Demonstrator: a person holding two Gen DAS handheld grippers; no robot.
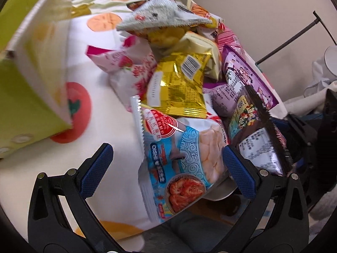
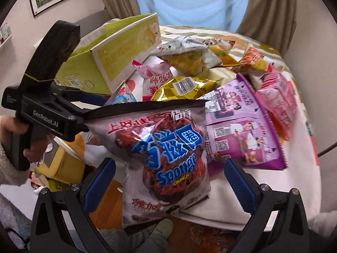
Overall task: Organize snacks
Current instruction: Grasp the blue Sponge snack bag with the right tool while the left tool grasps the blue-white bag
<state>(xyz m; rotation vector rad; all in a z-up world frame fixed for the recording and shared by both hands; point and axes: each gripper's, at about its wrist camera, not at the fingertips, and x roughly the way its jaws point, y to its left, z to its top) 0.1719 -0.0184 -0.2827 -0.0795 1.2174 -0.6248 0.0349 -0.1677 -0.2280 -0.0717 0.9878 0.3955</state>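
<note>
A heap of snack bags lies on a table with a fruit-print cloth [image 1: 101, 97]. My left gripper [image 1: 167, 166] is open, and a blue Oishi bag [image 1: 181, 164] lies between its pads at the table's edge, touching neither. In the right wrist view a hand holds that gripper's black handle [image 2: 46, 109] at the left. My right gripper [image 2: 169, 183] is also open, with a dark Sponge Crunch bag [image 2: 166, 154] between its fingers, apart from both pads. What holds this bag up is hidden. Behind lie a gold bag [image 2: 185, 86] and a purple bag [image 2: 242, 126].
A green cardboard box [image 2: 118, 48] stands open at the back left of the table, close to the left gripper [image 1: 31, 88]. Pink bags [image 2: 276, 97] lie at the right. Below the table edge are a yellow container [image 2: 56, 160], wooden floor and a socked foot [image 2: 160, 229].
</note>
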